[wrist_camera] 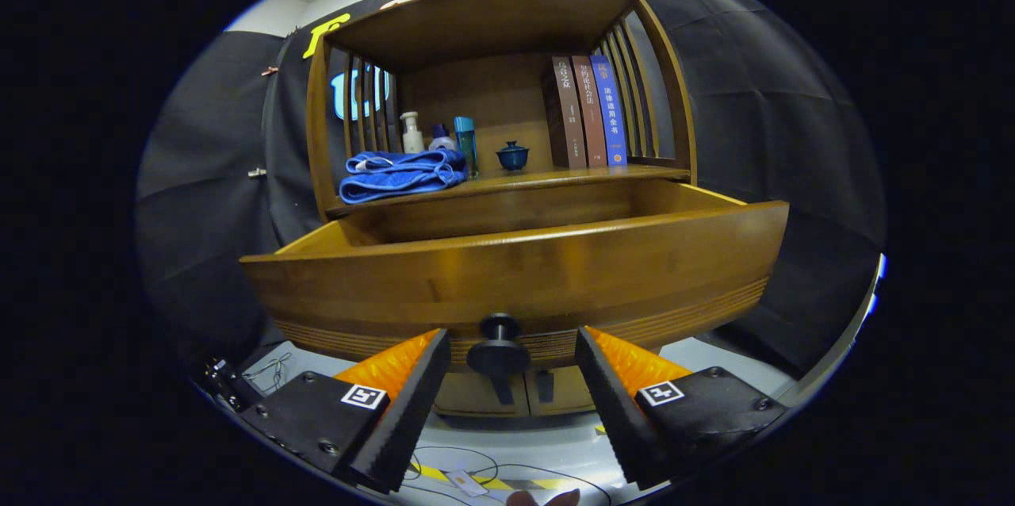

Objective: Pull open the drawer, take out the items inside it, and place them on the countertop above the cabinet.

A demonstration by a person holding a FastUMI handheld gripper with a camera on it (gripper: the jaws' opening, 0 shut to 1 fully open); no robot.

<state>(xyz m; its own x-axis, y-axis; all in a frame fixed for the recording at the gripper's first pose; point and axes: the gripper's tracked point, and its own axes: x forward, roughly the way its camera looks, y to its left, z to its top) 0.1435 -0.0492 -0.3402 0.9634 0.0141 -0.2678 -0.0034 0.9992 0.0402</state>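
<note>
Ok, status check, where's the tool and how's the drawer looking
Tool open, fingers either side of the drawer knob, not gripping it. Drawer pulled out; contents hidden behind its front. Countertop already carries towel, bottles, books.

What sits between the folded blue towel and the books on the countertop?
In the gripper view, a pump bottle, a smaller bottle, a teal bottle and a blue lidded cup stand between the towel and books.

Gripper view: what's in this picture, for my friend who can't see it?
A wooden drawer is pulled open, and the gripper has its jaws open on either side of the drawer's knob, not touching it. On the countertop above sit a folded blue towel, bottles, a small blue cup and three books.
</note>
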